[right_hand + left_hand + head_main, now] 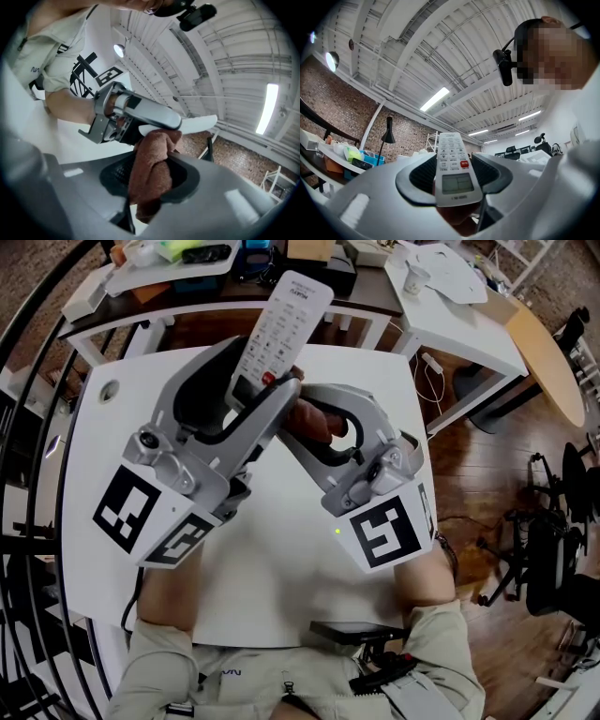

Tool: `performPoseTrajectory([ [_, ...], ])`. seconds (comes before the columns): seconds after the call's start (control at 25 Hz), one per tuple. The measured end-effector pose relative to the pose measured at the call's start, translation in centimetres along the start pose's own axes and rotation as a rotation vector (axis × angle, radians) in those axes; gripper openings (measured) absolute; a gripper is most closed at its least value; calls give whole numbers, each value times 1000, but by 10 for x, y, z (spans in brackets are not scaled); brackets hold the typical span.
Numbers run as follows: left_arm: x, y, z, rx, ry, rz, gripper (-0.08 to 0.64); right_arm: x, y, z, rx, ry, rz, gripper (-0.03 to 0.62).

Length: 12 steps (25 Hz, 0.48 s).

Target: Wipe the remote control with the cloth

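Remote control sticks up above the desk in the head view. Left gripper view: left hand-held gripper pinches it. Right gripper view: right hand-held gripper pinches the cloth, touching under the remote control. Wiping seems begun, not finished.

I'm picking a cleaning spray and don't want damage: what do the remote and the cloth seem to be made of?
The remote looks like hard white plastic, smooth with a slight sheen. Its buttons are probably rubber or plastic, and the grey display window looks like clear plastic. The cloth is reddish-brown with a fuzzy nap and soft folds, likely microfibre or terry.
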<state>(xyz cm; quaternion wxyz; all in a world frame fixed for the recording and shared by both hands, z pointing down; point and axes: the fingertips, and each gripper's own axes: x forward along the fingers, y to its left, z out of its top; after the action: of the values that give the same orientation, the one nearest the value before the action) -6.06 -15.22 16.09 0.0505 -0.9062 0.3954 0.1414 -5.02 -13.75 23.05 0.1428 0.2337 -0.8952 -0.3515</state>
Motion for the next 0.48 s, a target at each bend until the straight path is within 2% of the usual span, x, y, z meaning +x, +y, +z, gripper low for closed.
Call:
performPoseTrajectory([
  [0.12,0,-2,1,7,0,-7,245,4,16,1,-59,6,59,114],
  [0.24,-2,-2,2,12,0,-7,245,7,22,2,-93,12,83,114],
  [0.48,-1,-8,3,21,-2,-19,245,2,11,-3,-79,21,44,114],
])
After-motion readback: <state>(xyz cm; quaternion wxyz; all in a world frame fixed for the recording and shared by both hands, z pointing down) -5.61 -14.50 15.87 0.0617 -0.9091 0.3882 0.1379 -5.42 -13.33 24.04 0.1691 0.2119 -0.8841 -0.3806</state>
